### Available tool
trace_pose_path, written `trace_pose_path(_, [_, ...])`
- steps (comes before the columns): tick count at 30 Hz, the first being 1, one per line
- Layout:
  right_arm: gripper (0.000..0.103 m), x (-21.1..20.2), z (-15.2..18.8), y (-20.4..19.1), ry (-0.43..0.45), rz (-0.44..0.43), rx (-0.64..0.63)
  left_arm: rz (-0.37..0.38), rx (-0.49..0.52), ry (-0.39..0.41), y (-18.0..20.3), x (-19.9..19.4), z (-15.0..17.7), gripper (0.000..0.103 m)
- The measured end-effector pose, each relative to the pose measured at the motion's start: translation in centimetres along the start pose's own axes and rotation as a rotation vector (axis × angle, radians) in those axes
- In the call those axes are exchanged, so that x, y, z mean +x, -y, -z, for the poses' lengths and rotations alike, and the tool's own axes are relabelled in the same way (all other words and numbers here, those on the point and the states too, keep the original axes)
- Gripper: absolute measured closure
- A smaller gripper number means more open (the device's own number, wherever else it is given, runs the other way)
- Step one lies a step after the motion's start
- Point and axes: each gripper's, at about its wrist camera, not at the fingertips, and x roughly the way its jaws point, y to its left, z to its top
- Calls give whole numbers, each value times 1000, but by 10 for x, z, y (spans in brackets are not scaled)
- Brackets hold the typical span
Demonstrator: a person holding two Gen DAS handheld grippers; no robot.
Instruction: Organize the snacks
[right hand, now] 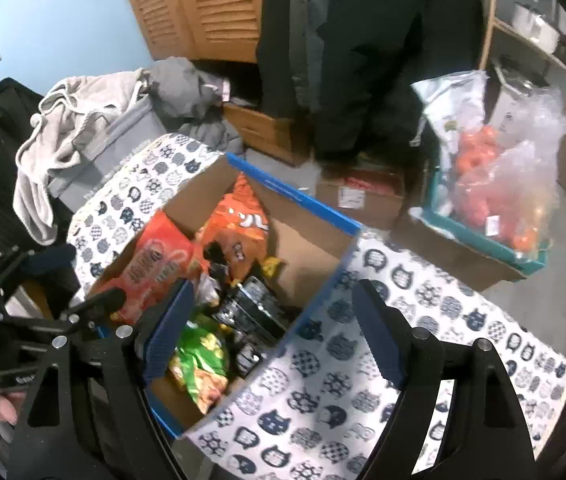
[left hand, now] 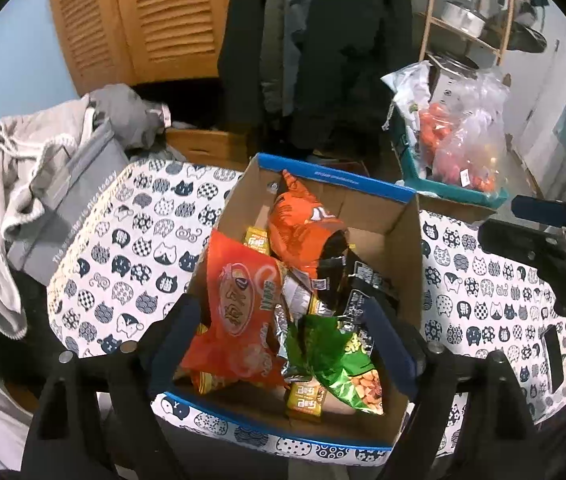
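Cardboard box (left hand: 379, 216) of snack bags (left hand: 239, 304) (blue-rimmed) sits mid-tabletop; left gripper (left hand: 287, 344) and right gripper (right hand: 271, 332) hover wide, empty.

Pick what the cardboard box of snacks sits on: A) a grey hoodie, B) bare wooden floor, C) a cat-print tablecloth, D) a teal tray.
C: the cardboard box rests on the cat-print tablecloth, whose cat faces show on both sides of it in both views.

Both wrist views look steeply down, close over snack box (left hand: 379, 216), shared.
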Motion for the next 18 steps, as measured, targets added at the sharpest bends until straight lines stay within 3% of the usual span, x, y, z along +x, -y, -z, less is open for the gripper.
trace_pose_path(12, [22, -43, 30, 15, 107, 88, -29, -6, 90, 80, 35, -30, 2, 15])
trace_pose_path(18, [22, -51, 42, 26, 116, 91, -13, -6, 114, 104, 50, -38, 2, 13])
